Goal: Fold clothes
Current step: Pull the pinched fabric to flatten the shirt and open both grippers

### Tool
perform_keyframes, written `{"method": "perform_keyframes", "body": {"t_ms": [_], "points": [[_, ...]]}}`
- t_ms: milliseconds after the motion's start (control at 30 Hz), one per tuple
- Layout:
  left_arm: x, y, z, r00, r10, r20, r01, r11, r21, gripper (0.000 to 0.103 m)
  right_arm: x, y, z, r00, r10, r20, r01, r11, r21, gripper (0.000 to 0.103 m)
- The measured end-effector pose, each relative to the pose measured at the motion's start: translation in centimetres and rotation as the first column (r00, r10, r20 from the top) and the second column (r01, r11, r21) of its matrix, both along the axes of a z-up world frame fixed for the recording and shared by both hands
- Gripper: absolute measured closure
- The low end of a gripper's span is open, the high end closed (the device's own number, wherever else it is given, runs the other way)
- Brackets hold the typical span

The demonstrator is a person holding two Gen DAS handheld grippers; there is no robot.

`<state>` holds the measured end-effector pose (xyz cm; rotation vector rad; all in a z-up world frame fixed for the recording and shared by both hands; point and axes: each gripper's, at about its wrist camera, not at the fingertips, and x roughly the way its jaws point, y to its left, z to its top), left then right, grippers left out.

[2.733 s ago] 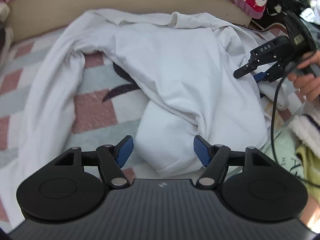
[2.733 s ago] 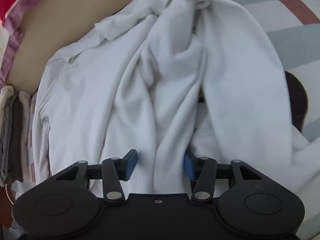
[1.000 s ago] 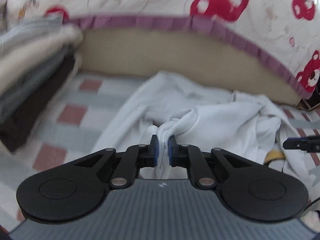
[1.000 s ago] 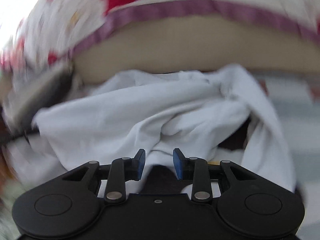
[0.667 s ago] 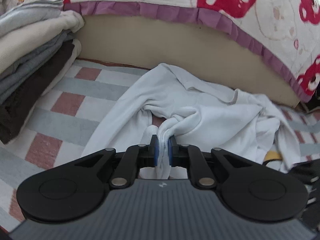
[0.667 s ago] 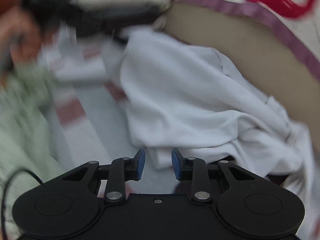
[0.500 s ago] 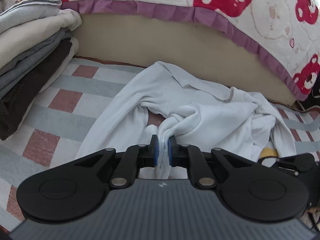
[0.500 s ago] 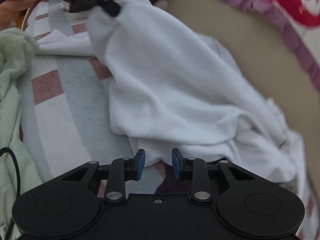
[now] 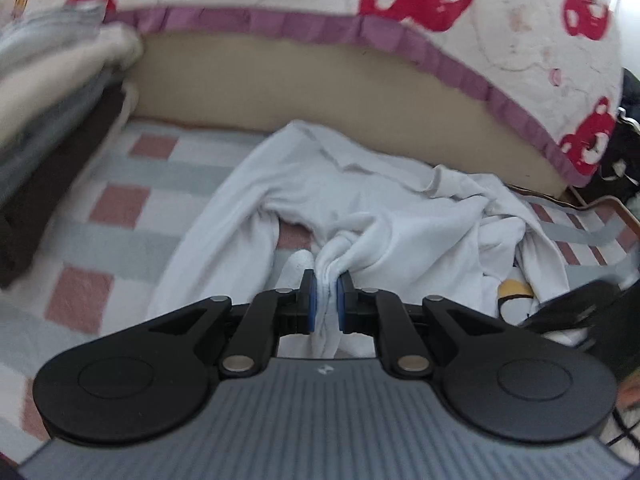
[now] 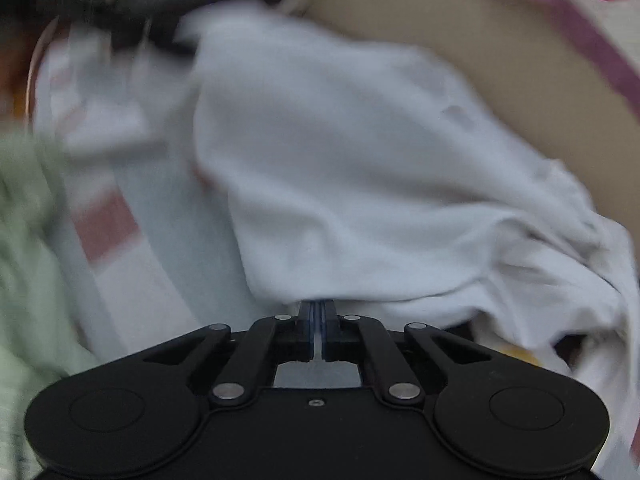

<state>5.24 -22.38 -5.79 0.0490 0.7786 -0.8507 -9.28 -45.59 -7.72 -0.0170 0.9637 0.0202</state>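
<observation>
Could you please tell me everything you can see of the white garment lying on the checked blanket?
The white garment is a soft, knit-looking top, crumpled and unfolded on the checked blanket, its far edge against the beige bed side. The left gripper pinches a bunched fold. The right gripper is shut at its near hem, apparently nipping the edge.

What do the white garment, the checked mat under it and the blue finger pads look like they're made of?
White garment: soft matte knit, likely cotton jersey or fleece; it bunches in rounded folds.
Checked mat: woven or fuzzy fabric, matte, in pink, grey and white blocks; too blurred to read the weave.
Blue pads on the fingers: probably rubber or soft plastic, smooth; the black linkages look like hard plastic.
</observation>
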Motion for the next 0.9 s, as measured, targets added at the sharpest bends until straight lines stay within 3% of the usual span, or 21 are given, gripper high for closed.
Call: {"method": "perform_keyframes", "body": {"t_ms": [100,200,267,333,400,467,533,600,700,800,900], "points": [[-0.1,1.4,1.0,0.999,-0.025,-0.028,0.023,0.998,-0.052,0.093,-5.1,-2.8,6.2,0.981,-0.172,0.092,0.157,0.977,0.146,0.099],[0.7,2.4,0.2,0.991,-0.017,-0.131,0.009,0.998,-0.061,0.092,-10.1,-5.5,9.1,0.940,-0.326,0.104,0.303,0.935,0.186,0.099],[1.4,2.5,-1.5,0.974,0.009,-0.226,-0.014,1.000,-0.021,0.092,-11.7,-6.1,8.6,0.924,-0.380,0.050,0.376,0.924,0.076,0.099],[1.6,2.3,-3.4,0.958,0.068,-0.277,-0.047,0.996,0.080,0.093,-12.0,-6.2,6.9,0.913,-0.406,-0.041,0.403,0.912,-0.076,0.099],[1.4,2.1,-4.9,0.951,0.120,-0.285,-0.065,0.979,0.195,0.096,-12.0,-6.5,6.2,0.917,-0.385,-0.101,0.381,0.923,-0.056,0.099],[0.9,2.5,-5.3,0.962,0.114,-0.247,-0.055,0.971,0.231,0.096,-12.0,-6.3,6.0,0.927,-0.354,-0.126,0.358,0.934,0.008,0.099],[0.5,3.4,-5.1,0.957,0.116,-0.265,-0.061,0.977,0.205,0.096,-11.6,-5.5,5.7,0.933,-0.334,-0.134,0.331,0.943,-0.044,0.099],[-0.2,4.2,-4.3,0.962,0.081,-0.260,-0.041,0.987,0.155,0.095,-11.1,-4.0,5.3,0.935,-0.311,-0.168,0.282,0.943,-0.177,0.096],[-2.3,3.8,-3.0,0.987,-0.008,-0.162,0.036,0.985,0.170,0.091,-10.4,-2.6,5.2,0.946,-0.260,-0.194,0.201,0.939,-0.278,0.092],[-4.8,2.0,-2.7,0.986,-0.138,-0.092,0.154,0.969,0.196,0.085,-10.0,-1.1,5.3,0.977,-0.139,-0.164,0.097,0.965,-0.243,0.070],[-6.6,0.2,-3.3,0.963,-0.244,-0.113,0.259,0.954,0.149,0.077,-8.5,0.0,3.8,0.980,-0.015,-0.196,-0.025,0.980,-0.199,0.070]]}}
